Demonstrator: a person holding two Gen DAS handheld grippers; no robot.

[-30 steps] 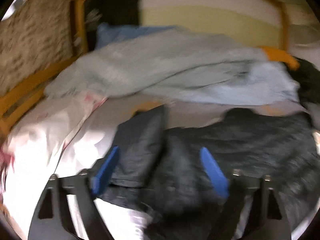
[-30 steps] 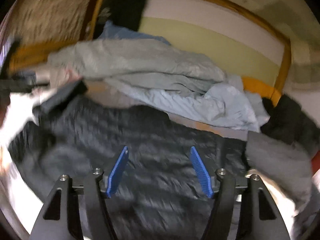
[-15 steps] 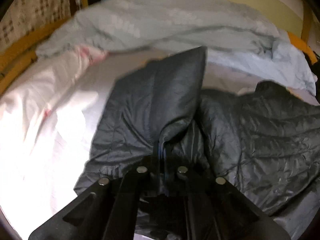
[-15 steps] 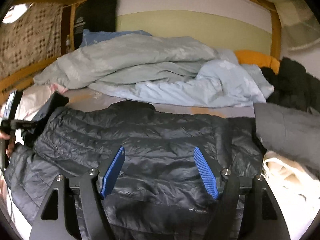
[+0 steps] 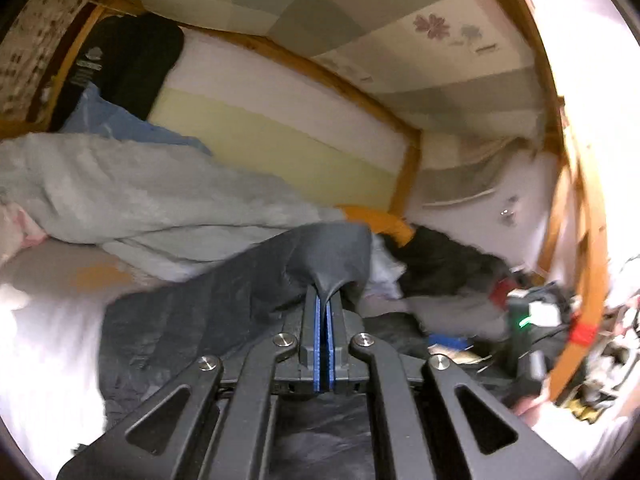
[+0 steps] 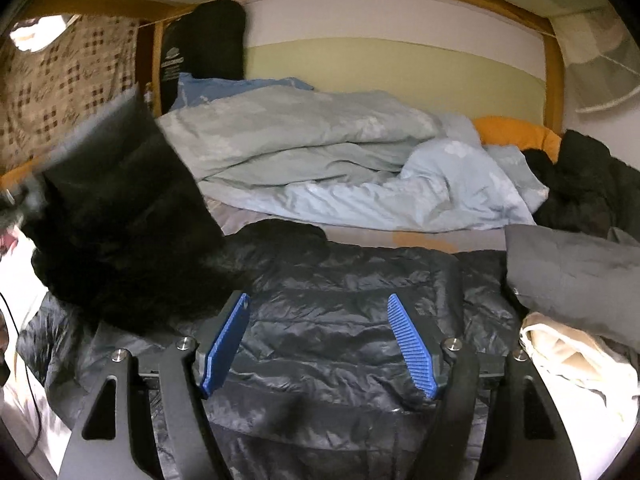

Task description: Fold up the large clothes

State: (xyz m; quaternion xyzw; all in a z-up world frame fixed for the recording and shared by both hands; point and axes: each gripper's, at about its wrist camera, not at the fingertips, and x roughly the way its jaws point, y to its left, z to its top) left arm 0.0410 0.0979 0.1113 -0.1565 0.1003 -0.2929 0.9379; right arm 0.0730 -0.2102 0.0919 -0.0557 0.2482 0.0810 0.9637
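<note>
The left gripper point(image 5: 324, 300) has its two blue pads pressed together on a pinch of dark fabric, the end of a sleeve point(image 5: 320, 256) of a dark quilted puffer jacket point(image 6: 340, 320), and holds it raised off the bed so the cloth drapes down and away toward the left. In the right wrist view that lifted sleeve shows as a blurred dark shape at the left, hanging above the jacket's shoulder. The right gripper point(image 6: 318, 340) hovers over the middle of the jacket with its blue pads spread wide and nothing between them; whether it touches the fabric cannot be told. The jacket lies spread flat across the near part of the bed, collar toward the far side. Beyond it lies a rumpled pale blue-grey duvet point(image 6: 320, 152), with an orange pillow point(image 6: 516, 132) at the far right against the wooden bed frame point(image 6: 554, 80). A grey folded garment point(image 6: 572, 272) sits just right of the jacket. The jacket looks light, puffy and soft, with a smooth shell that is likely slippery and springs back after folding. A thin pinch may slide out, so the firmer stitched edges, cuff, hem or shoulder seam, seem the better places to grip.
</note>
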